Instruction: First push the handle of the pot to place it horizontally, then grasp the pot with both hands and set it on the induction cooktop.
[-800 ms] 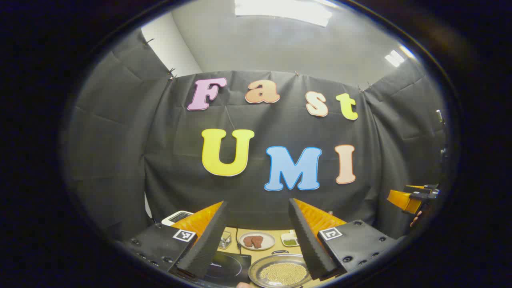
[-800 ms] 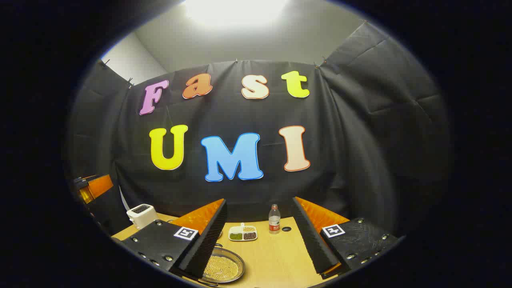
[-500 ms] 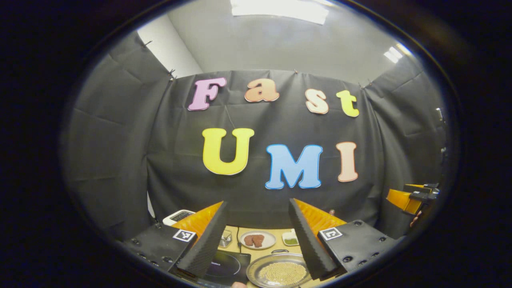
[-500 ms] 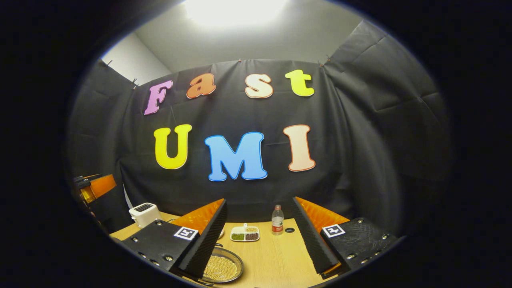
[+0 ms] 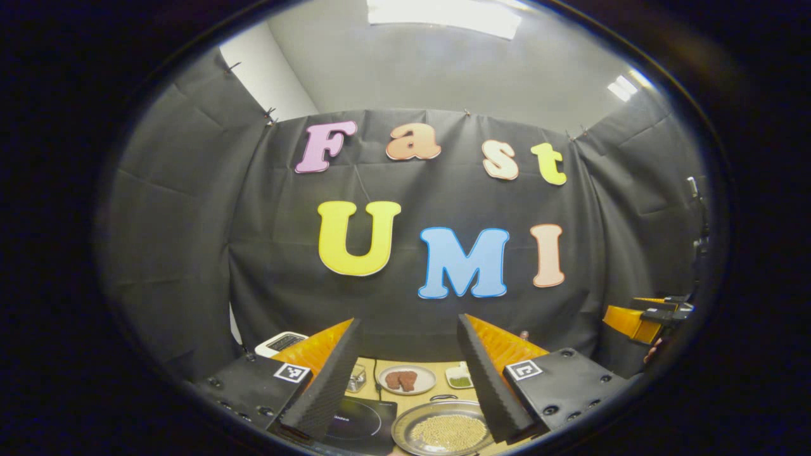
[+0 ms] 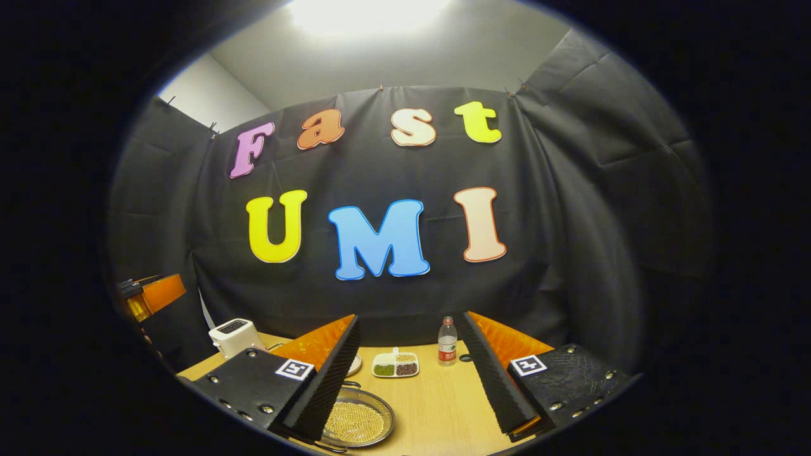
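- Metal pot (image 5: 443, 430), shallow and filled with pale grains, sits at the near edge of the wooden table (image 6: 437, 405), just beside the black induction cooktop (image 5: 358, 418).
- Left gripper (image 5: 408, 373) hangs above both, fingers wide apart, holding nothing.
- Right gripper (image 6: 412, 373) likewise wide and empty.
- Toaster (image 6: 231, 335), bottle (image 6: 447, 342) and divided dish (image 6: 395, 367) stand along the far edge.

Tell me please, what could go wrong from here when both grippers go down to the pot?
1. The pot is shallow and full of small yellow grains, so a tilted two-sided lift would likely spill them.
2. The induction cooktop lies right beside the pot; a hard push on the handle might slide the pot against it.
3. The plate of meat and the sectioned dish stand just behind, so an overshoot could knock them.
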The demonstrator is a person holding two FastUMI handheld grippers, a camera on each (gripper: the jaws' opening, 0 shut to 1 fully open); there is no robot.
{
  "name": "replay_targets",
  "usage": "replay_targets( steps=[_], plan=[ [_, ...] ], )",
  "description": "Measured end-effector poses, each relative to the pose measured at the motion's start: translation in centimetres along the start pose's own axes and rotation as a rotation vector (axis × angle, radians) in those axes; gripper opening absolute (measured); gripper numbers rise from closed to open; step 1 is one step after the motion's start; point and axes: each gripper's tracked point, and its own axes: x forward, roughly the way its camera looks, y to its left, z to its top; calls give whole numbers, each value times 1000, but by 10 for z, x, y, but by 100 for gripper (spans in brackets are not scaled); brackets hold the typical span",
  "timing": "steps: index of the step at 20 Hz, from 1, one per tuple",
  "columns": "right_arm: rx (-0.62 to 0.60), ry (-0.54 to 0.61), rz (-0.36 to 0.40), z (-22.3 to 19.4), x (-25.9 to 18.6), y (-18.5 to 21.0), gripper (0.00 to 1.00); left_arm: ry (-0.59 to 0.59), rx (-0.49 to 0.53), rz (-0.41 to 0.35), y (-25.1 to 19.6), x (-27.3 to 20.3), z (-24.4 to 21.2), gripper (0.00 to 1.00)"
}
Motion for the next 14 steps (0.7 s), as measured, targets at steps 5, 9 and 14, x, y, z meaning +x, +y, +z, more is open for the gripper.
replay_targets(
  steps=[5, 9, 14],
  plan=[
    [-3, 35, 1, -17, 3, 24, 97, 13, -1, -16, 22, 11, -5, 96],
    [-10, 106, 16, -48, 4, 43, 97, 34, 12, -13, 43, 11, -15, 96],
    [-35, 272, 41, -98, -1, 66, 38, 67, -4, -12, 60, 14, -35, 94]
  ],
)
